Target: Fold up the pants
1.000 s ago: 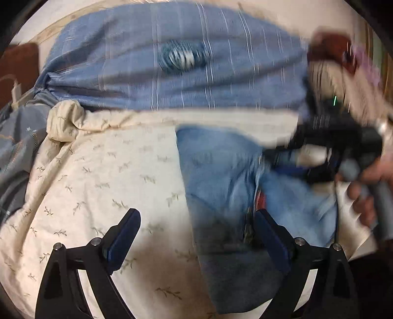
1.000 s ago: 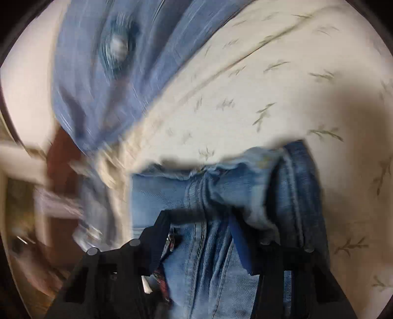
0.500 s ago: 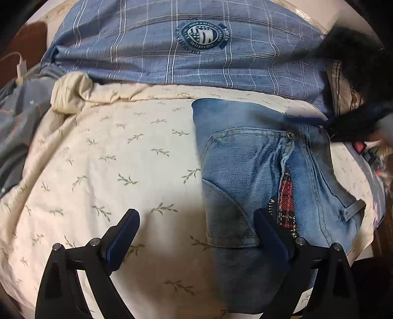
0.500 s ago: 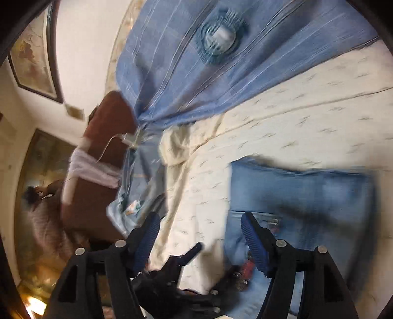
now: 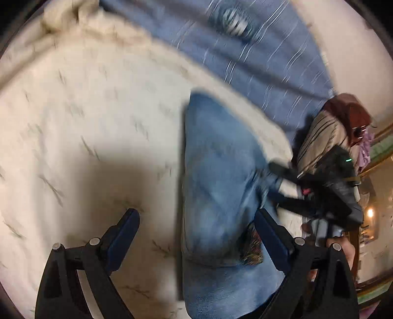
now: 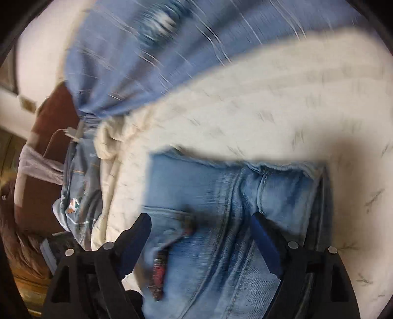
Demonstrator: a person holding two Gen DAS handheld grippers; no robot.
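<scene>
Denim lies under both grippers: the left gripper point(image 5: 196, 235) stands wide, empty, over the jeans point(image 5: 216, 186); the right gripper point(image 6: 201, 233) is opening, cloth below but not pinched. Jeans sit folded into a compact block on the cream quilt point(image 5: 86, 110), so probably only tidying remains. Beyond lies a blue pillow point(image 5: 258, 54).

Motion blur smears both views. The badge point(image 5: 235, 21) on the blue plaid pillow point(image 5: 258, 63) is unreadable (just streaks). The folded jeans point(image 6: 221, 208) run off the bottom edge, and the quilt's point(image 5: 86, 110) leaf print is smudged.
</scene>
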